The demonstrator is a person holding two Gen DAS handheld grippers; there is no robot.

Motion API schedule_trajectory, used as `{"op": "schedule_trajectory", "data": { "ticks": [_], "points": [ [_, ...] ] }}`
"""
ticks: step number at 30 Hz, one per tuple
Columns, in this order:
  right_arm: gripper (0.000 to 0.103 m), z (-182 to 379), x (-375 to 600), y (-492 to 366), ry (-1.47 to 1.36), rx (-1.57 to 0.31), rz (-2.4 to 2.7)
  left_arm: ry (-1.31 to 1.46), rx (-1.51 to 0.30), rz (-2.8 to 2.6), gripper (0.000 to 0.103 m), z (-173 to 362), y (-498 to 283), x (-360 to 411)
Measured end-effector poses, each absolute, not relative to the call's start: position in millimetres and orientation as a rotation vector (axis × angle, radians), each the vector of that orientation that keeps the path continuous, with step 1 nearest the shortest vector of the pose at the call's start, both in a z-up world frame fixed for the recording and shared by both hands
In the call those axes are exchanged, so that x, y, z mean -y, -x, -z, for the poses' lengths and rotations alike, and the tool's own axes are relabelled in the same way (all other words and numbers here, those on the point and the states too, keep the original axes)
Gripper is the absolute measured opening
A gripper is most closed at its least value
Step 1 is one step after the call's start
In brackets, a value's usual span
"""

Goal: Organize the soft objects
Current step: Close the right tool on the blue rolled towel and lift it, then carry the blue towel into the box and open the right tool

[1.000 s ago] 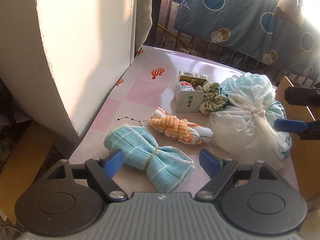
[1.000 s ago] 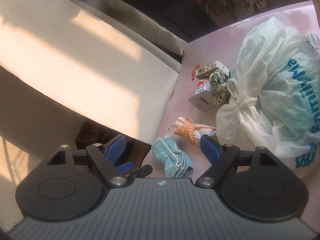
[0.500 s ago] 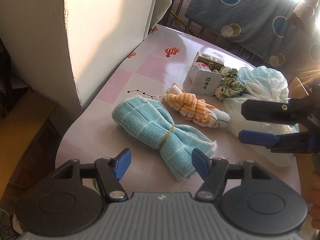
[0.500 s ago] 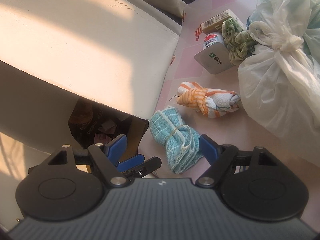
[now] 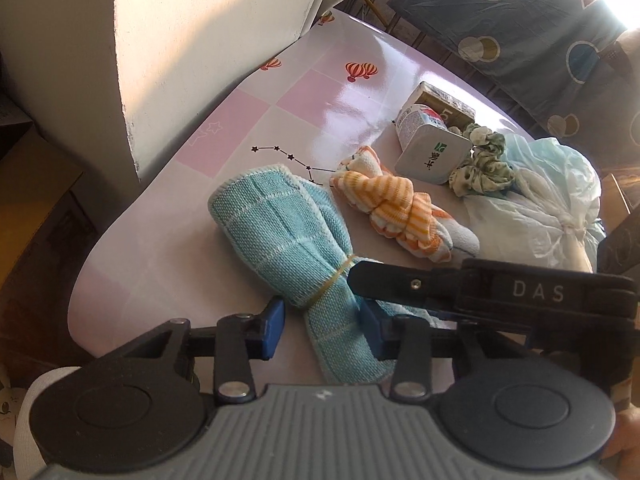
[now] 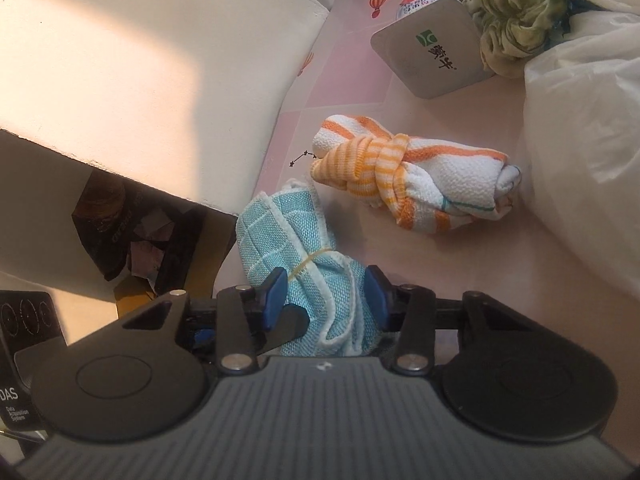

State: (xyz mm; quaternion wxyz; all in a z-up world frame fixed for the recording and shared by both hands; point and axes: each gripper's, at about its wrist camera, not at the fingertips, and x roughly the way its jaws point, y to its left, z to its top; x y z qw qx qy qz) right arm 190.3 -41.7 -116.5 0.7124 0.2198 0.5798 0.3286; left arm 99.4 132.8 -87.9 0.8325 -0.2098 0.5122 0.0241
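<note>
Both my claws have just been closing on the blue cloth point(image 5: 288, 240): left claw point(image 5: 324, 326) and right claw point(image 6: 330, 296) pinch its near end. It lies on the pink checked table point(image 5: 304, 96); a sunlit wall point(image 5: 200, 40) stands beyond, left.

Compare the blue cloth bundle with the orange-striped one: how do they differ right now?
The blue cloth bundle is cinched by a rubber band; the orange-striped bundle is knotted with its own fabric. The blue one sits between both grippers' fingers; the orange one lies untouched. Blue lies nearer the table edge. Both are rolled cloths.
</note>
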Motion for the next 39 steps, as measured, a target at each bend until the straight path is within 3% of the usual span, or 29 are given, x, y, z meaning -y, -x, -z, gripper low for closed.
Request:
{"op": "schedule_trajectory", "data": {
  "ticks": [3,8,23,30,39],
  "points": [
    [0.037,120,45,-188,-0.503,-1.297,-0.750,0.462,-1.095,-0.045,0.028,91,-100,-130],
    [0.031,117,52,-181,-0.539,-1.287,-0.776,0.401,-1.062,-0.039,0.023,77,-91,-122],
    [0.030,34,76,-145,-0.579,-1.101,-0.896,0.291,-0.870,0.038,0.022,-14,-52,-98],
    [0.030,-11,153,-143,-0.639,-0.936,-0.834,0.187,-0.799,0.182,0.022,-52,-76,-29],
    [0.030,-55,324,-127,-0.714,-0.772,-0.588,0.114,-0.790,0.519,0.023,-73,-125,131]
  ]
}}
